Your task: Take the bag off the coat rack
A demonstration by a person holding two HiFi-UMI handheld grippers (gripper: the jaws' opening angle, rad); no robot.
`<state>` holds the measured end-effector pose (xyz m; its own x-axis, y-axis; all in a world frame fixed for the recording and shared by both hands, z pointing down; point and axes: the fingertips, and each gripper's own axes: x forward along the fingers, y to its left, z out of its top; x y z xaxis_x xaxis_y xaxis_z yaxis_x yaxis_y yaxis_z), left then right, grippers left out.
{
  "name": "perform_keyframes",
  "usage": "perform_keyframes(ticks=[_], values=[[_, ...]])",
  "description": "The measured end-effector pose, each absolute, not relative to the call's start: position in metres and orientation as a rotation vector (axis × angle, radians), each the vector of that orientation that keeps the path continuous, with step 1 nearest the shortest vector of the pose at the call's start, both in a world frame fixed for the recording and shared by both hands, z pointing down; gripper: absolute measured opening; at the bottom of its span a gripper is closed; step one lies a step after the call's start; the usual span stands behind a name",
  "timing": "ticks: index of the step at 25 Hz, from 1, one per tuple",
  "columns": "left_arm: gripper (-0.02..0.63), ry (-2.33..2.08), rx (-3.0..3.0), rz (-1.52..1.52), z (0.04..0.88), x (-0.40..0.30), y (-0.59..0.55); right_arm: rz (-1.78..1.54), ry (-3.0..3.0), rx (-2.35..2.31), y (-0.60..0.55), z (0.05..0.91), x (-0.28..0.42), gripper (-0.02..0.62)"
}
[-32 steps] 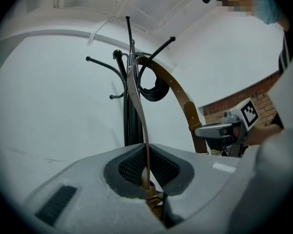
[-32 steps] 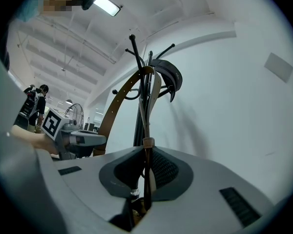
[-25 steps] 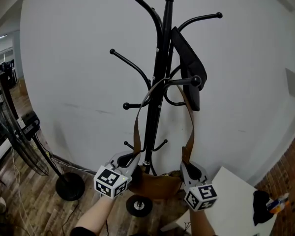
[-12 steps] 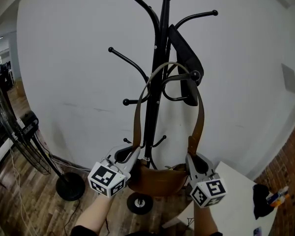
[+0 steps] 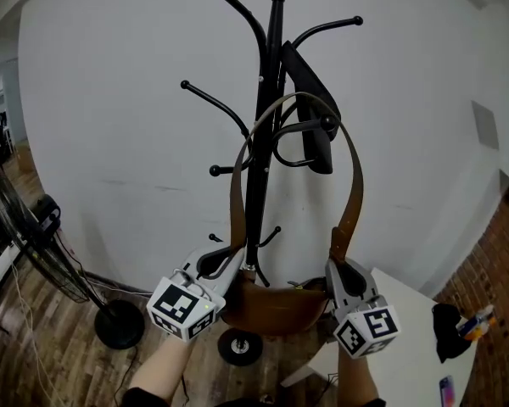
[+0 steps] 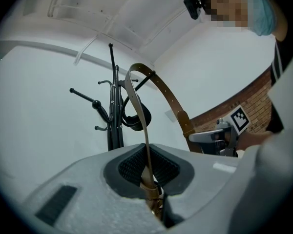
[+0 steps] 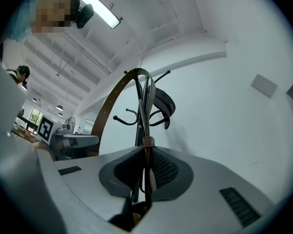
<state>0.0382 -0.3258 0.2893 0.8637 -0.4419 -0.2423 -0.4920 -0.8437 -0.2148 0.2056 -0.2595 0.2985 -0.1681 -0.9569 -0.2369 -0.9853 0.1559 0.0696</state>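
holding the brown bag (image 5: 271,305) by its strap (image 5: 357,185) with both tools: my left gripper (image 5: 227,264) has its jaws nearly together on the strap's left end, just above the bag, and my right gripper (image 5: 340,268) pinches the right end, jaws narrow. the bag hangs between them, low in front of the black coat rack (image 5: 256,168). the strap loops up around a knobbed peg (image 5: 327,125), arching above it.
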Motion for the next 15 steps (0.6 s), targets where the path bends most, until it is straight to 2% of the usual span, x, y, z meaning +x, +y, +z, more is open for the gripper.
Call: perform_keyframes(ticks=[15], values=[[0.018,0.572,-2.792,0.305,0.286,0.035,-0.283,0.359,2.186,-2.004,-0.205,0.296,0.198,0.037]])
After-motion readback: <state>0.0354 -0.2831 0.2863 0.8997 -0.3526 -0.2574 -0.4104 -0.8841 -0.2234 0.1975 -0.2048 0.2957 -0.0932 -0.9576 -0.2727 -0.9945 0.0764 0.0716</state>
